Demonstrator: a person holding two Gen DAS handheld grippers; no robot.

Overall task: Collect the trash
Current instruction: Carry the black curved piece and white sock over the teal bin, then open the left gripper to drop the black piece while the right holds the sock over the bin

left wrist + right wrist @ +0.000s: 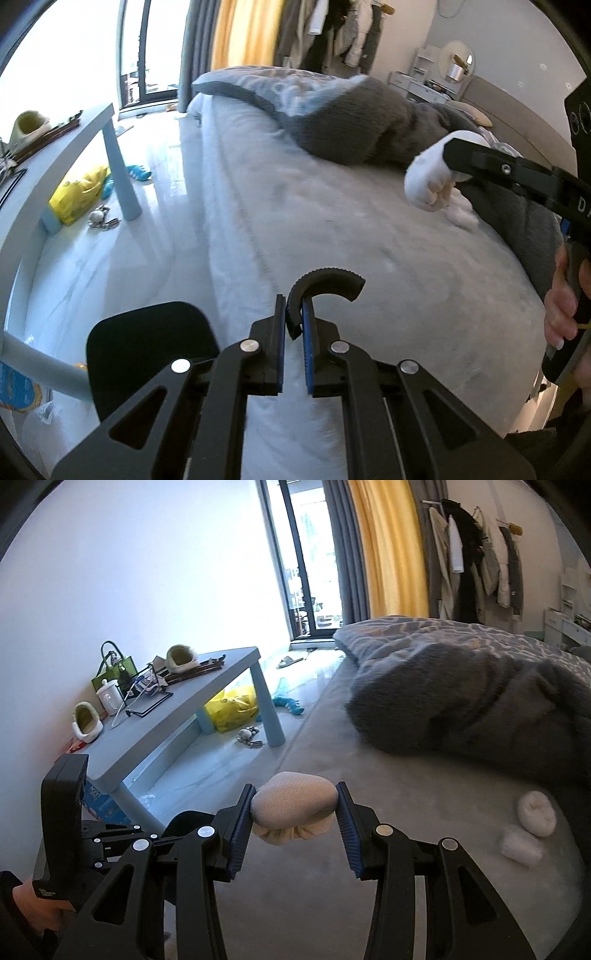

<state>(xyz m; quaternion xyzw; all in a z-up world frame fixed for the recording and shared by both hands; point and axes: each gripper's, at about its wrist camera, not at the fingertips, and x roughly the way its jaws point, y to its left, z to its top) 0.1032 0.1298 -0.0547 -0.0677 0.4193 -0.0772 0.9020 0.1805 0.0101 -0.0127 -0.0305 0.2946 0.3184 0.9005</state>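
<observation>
Now the right hand-held gripper (294, 806) clamps a cream wad (293, 801); left hand-held gripper (294, 315) pinches a black curved piece (321, 286)

On the grey bed (424, 812) lie a rumpled blanket (461, 701) and two white wads (532, 827).

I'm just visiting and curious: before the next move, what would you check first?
1. Right gripper holds the cream wad between both pads: ok.
2. Left gripper pinches the black curved piece: ok, at one end only.
3. More trash left on the bed: not ok, two white wads remain.
4. Trash bin in view: cannot tell.
5. The two grippers are apart: ok.
</observation>
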